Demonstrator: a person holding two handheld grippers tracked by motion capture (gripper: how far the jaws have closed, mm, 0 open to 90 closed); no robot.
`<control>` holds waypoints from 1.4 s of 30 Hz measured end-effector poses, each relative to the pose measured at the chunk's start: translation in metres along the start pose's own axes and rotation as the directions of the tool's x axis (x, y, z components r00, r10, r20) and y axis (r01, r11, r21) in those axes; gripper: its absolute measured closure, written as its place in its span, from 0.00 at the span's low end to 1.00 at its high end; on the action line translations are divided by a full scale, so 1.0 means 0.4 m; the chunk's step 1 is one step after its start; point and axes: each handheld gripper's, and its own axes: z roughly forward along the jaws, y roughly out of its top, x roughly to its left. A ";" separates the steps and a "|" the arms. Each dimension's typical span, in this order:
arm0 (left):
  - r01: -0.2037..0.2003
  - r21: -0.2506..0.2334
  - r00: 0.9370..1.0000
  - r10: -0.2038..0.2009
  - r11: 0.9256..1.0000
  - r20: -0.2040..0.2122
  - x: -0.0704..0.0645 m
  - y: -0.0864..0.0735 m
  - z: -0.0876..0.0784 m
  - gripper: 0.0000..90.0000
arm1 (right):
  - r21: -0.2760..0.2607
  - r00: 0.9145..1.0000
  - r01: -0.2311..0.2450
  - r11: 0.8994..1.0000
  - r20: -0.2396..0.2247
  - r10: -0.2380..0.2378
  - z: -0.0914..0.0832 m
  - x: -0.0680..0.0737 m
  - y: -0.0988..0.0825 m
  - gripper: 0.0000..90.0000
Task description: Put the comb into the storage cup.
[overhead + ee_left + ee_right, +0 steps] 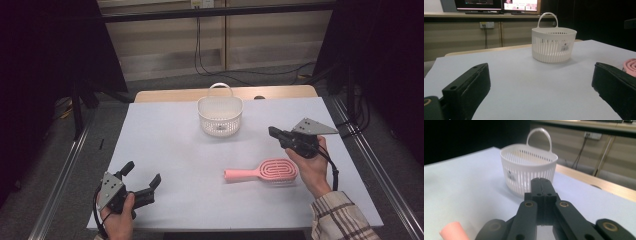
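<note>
Two black handheld tools, one plaid sleeve

The left tool [141, 176] and right tool [274, 131] are matte black, each topped with a grey three-cornered plate dotted with small holes and trailing a black cable. The right tool's linkage arms carry brass-ringed pivot holes; its jaws have small screw holes. The right sleeve [340, 217] is beige plaid with dark and reddish lines.

Lab-like workroom, dark curtains [45, 45], monitors [499, 5] on shelf, wall socket [487, 24], cables [200, 50]

Hairbrush [630, 66] cropped; basket [220, 116] label unreadable.
</note>
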 end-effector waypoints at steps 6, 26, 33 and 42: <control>0.007 0.002 1.000 -0.007 1.000 -0.002 -0.002 0.000 0.003 0.02 | 0.049 1.000 0.003 0.999 -0.013 -0.002 0.007 0.002 0.032 1.00; 0.003 -0.001 1.000 -0.003 1.000 0.004 -0.002 -0.001 0.001 0.02 | 0.253 0.995 -0.063 0.965 -0.055 0.079 0.040 -0.038 0.010 1.00; 0.006 -0.002 1.000 -0.006 1.000 0.007 -0.002 -0.001 0.002 0.02 | 0.310 0.995 -0.051 0.949 -0.061 0.074 0.038 -0.043 -0.002 1.00; 0.003 0.002 1.000 -0.003 1.000 0.009 -0.001 -0.001 0.002 0.02 | 0.373 0.996 -0.035 0.927 -0.067 0.065 0.040 -0.047 -0.004 1.00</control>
